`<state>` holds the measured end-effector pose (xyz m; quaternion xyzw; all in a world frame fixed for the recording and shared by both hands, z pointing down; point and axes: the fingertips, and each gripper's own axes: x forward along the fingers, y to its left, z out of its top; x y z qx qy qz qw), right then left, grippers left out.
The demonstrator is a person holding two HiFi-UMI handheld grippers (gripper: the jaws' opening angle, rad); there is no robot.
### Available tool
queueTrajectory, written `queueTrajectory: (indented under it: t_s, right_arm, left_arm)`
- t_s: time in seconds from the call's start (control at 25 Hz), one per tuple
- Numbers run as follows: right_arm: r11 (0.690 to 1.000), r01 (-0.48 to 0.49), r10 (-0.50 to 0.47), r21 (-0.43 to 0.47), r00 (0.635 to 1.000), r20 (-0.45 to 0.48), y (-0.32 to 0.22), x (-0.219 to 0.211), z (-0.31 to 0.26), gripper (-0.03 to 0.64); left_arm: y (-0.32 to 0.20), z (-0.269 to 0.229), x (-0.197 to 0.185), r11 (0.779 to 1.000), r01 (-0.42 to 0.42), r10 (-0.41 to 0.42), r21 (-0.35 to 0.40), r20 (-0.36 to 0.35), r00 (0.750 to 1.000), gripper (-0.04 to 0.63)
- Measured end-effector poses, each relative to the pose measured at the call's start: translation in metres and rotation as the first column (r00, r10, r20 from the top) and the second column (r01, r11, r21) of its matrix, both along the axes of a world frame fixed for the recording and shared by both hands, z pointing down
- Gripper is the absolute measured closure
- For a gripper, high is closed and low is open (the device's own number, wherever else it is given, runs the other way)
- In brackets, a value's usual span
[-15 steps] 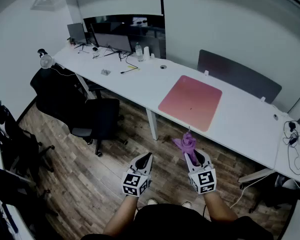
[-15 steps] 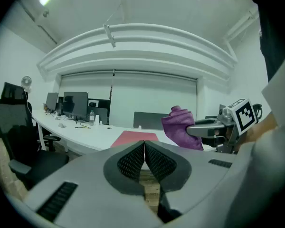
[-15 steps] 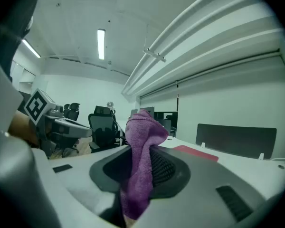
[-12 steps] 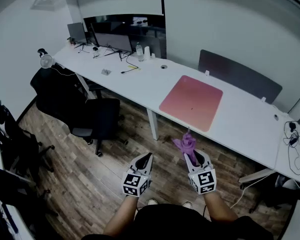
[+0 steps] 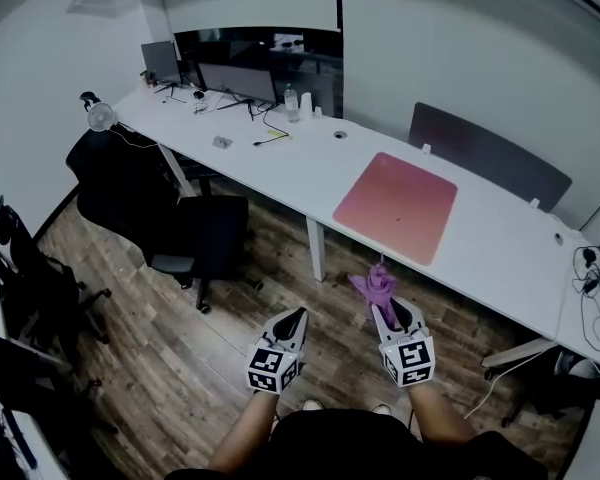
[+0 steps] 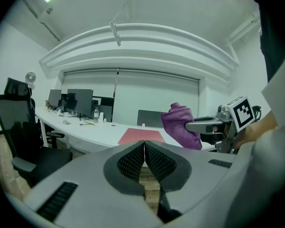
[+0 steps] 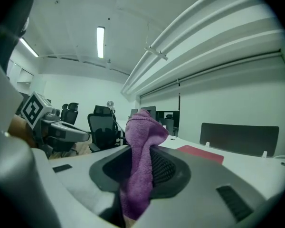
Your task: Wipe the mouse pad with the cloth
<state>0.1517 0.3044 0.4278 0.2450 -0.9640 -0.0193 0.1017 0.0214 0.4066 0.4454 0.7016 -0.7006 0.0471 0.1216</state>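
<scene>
Two handheld grippers hang side by side over a brown wood-plank floor [image 5: 170,353], each carrying one cube with square markers. The right gripper [image 5: 385,306] has its jaws pinched on one purple fleecy cloth [image 5: 373,285]. In the right gripper view the cloth runs up between the ribbed pads and bunches into a rounded tuft above the tips. The left gripper [image 5: 294,314] holds nothing. Its own view shows the two dark ribbed pads pressed together, with only a thin seam between them.

The cloth is well apart from the one square pinkish-red mouse pad [image 5: 396,206], which lies flat on the long white desk [image 5: 280,163] ahead of the grippers, near the desk's front edge. Behind the pad one dark grey divider panel [image 5: 490,158] stands upright along the desk's far side.

At the desk's far left end stand two dark monitors [image 5: 238,81], with one clear bottle [image 5: 291,101] just beside them. One small white fan [image 5: 100,118] sits at that end's corner. Two black office chairs [image 5: 198,236] stand on the floor at the desk's near side, close to each other. More black chairs show at the left edge of the head view, too cropped to count. A tangle of dark cables [image 5: 585,268] lies at the desk's right end.
</scene>
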Motion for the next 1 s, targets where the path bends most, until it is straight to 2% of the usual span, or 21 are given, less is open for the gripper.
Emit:
queueTrajectory:
  t_s: [0.28, 0.6, 0.8, 1.0]
  right_arm:
    - [0.999, -0.036, 0.036, -0.014, 0.999, 0.033, 0.005, -0.020, -0.006, 0.505]
    - [0.999, -0.040, 0.041, -0.038, 0.998, 0.043, -0.022, -0.030, 0.003, 0.505]
    - [0.998, -0.036, 0.038, -0.043, 0.998, 0.053, -0.058, -0.047, 0.004, 0.505]
    - [0.998, -0.031, 0.035, -0.060, 0.997, 0.064, -0.114, -0.069, 0.010, 0.503]
  left_arm:
    - [0.007, 0.001, -0.029, 1.000, 0.006, -0.006, 0.015, -0.006, 1.000, 0.574]
    - [-0.018, 0.010, -0.045, 1.000, 0.009, -0.010, -0.009, -0.002, 1.000, 0.574]
    - [-0.052, 0.010, -0.057, 1.000, 0.002, -0.002, -0.015, -0.003, 1.000, 0.574]
    - [-0.109, 0.007, -0.074, 1.000, -0.003, 0.003, -0.004, 0.001, 1.000, 0.574]
